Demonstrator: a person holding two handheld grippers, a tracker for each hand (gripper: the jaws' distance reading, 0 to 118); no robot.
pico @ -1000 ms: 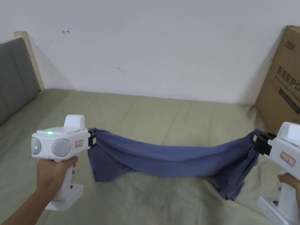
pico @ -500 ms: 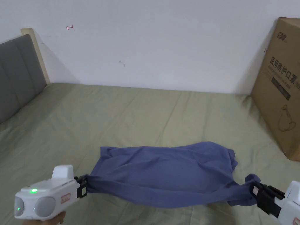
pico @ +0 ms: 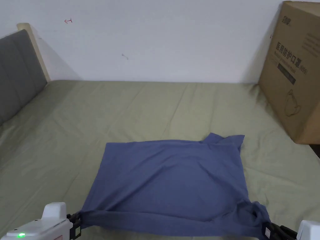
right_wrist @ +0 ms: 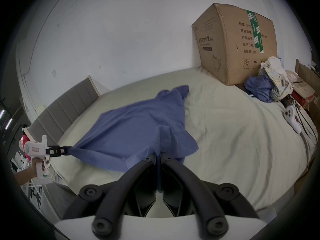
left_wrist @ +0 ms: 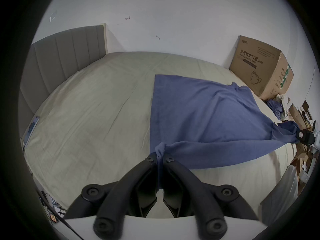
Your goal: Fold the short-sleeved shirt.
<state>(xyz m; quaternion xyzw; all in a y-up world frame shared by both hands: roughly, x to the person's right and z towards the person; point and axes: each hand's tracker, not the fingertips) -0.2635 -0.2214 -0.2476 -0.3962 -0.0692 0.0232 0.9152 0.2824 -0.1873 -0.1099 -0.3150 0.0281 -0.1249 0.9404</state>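
Head view: a blue shirt [pico: 172, 178] lies spread on a bed [pico: 93, 118] covered by a pale green sheet. Most of the cloth rests flat on the sheet; the near edge is pulled taut into a band between the two grippers at the bottom of the frame. A sleeve corner [pico: 226, 138] sticks out at the far right of the shirt. The left gripper [pico: 76, 222] has the near left corner; the right gripper [pico: 268, 230] has the near right corner. A grey headboard [pico: 15, 72] stands at the left. A cardboard box [pico: 293, 72] sits on the bed at the far right, against the white wall [pico: 156, 40].

Left gripper view: the jaws are closed together, with a bunched knot of blue cloth pinched between their tips. The shirt runs from here across to the right gripper [left_wrist: 302, 137], seen at the far right edge with cloth in it.

Right gripper view: the jaws are closed together, and a fold of the shirt rises from between their tips. The left gripper [right_wrist: 63, 150], held by a hand [right_wrist: 37, 164], appears at the left with the other corner drawn out to it. Beside the box lies a pile of clothes [right_wrist: 266, 81], blue and white. A white controller [right_wrist: 292, 120] lies on the sheet near the bed's right edge, well apart from the shirt.
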